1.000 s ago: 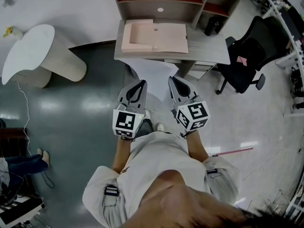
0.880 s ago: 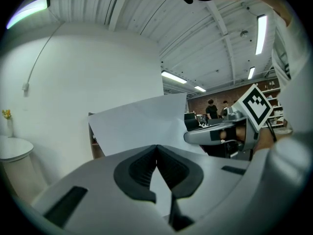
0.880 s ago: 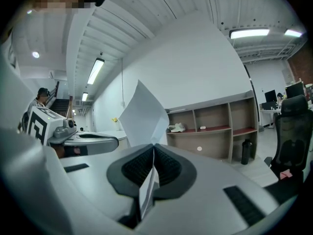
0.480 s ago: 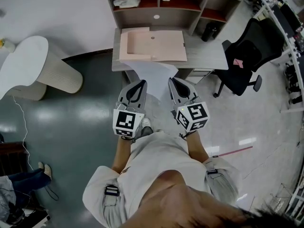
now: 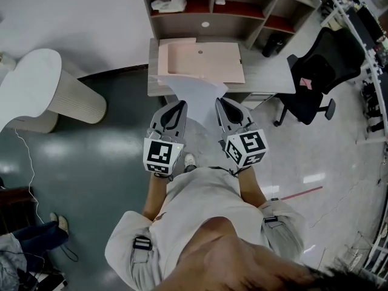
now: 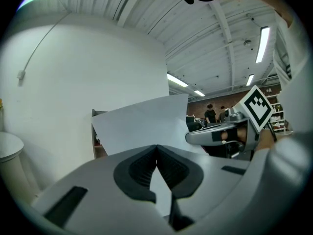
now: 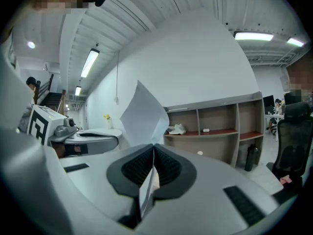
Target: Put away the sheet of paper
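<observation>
A white sheet of paper (image 5: 197, 90) hangs between my two grippers, just in front of the desk's near edge. My left gripper (image 5: 182, 106) is shut on its left corner, and the sheet (image 6: 142, 124) rises beyond the closed jaws in the left gripper view. My right gripper (image 5: 218, 102) is shut on the right corner, where the paper (image 7: 144, 116) stands up from the pinch. On the grey desk (image 5: 267, 65) lies an open pink folder (image 5: 203, 61), straight ahead of both grippers.
A shelf unit (image 5: 242, 8) with small items stands behind the desk. A black office chair (image 5: 315, 77) is to the right, with a dark bottle (image 5: 270, 44) near it. A white round-topped stand (image 5: 45, 90) sits on the left. The floor is glossy.
The desk and folder have shifted slightly in the head view as the person moved. Both grippers keep the same hold on the sheet.
</observation>
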A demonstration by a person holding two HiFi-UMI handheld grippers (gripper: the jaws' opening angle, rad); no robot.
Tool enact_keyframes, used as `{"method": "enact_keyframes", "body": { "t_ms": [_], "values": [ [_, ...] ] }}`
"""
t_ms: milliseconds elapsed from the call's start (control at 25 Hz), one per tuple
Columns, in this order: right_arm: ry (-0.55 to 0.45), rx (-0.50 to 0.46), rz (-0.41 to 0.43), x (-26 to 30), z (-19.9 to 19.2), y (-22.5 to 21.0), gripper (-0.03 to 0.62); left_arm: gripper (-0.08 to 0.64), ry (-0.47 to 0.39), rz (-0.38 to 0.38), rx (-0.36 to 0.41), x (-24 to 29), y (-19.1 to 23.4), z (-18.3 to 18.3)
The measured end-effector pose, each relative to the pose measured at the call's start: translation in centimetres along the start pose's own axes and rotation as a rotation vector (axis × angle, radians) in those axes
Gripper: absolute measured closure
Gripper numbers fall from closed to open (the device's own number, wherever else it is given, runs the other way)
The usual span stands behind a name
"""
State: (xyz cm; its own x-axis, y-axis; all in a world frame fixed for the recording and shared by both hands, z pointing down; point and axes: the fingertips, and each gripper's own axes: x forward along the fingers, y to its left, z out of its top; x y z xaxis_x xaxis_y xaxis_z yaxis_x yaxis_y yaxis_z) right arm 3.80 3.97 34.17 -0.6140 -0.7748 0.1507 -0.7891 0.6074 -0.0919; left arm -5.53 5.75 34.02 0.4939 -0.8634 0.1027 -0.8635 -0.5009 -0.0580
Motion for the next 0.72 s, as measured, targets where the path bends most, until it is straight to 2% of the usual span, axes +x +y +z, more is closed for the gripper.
{"method": "enact_keyframes", "body": {
  "t_ms": [480, 720],
  "values": [
    [0.056, 0.013, -0.047, 2.7, -1.3, 0.0, 0.572, 0.540, 0.027, -0.023, -0.073, 1.4, 3.3, -2.0],
    [0.073, 0.031, -0.030, 4.4, -2.0, -1.1, 0.572, 0.540, 0.051, -0.010, -0.090, 3.0, 4.3, -2.9]
  ]
}}
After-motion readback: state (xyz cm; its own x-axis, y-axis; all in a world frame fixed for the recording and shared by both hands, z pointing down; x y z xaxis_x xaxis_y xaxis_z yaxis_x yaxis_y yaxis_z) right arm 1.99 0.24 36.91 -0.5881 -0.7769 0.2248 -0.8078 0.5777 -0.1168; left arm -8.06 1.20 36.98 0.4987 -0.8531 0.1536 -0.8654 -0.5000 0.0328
